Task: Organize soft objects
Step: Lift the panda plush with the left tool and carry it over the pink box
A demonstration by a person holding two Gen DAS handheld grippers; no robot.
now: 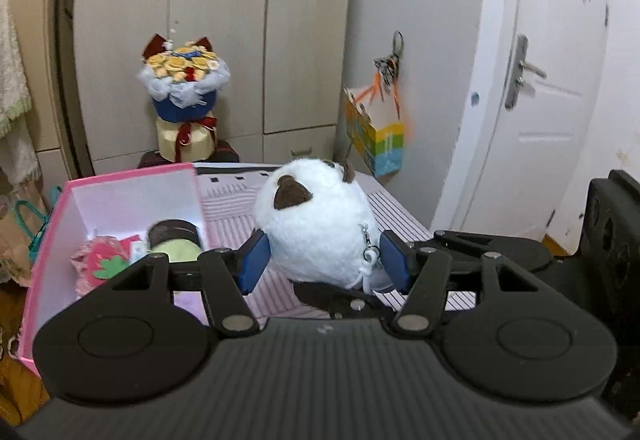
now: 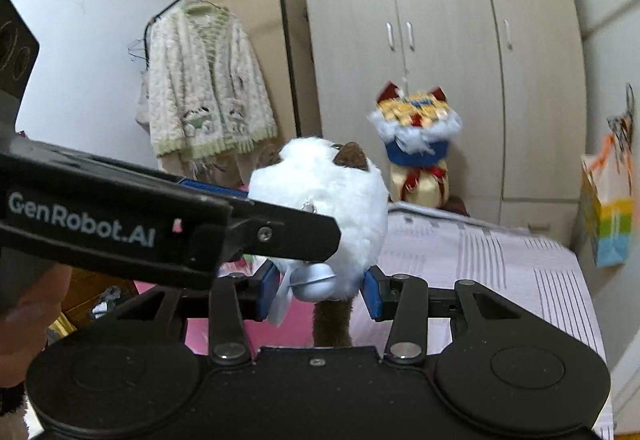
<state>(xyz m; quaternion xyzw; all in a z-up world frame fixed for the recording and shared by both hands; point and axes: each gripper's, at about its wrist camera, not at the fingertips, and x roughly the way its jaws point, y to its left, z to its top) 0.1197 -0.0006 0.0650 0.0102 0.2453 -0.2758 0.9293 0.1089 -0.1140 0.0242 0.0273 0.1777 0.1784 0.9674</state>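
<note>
A white plush cat with brown ears (image 1: 316, 224) is held above the striped bed sheet (image 1: 236, 228). My left gripper (image 1: 326, 260) is shut on its body, blue pads against both sides. My right gripper (image 2: 320, 288) is shut on the same plush (image 2: 324, 195) from another side, near its small blue pendant. The left gripper's arm crosses the right wrist view. A pink box (image 1: 52, 240) stands open to the left, holding a strawberry soft toy (image 1: 98, 264) and a green and brown round plush (image 1: 176, 242).
A flower bouquet (image 1: 182, 79) stands on a stool in front of the wardrobe (image 1: 224, 19). A colourful paper bag (image 1: 378, 135) hangs on the wall beside the white door (image 1: 540, 79). A fluffy cardigan (image 2: 204, 87) hangs on a rack at the left.
</note>
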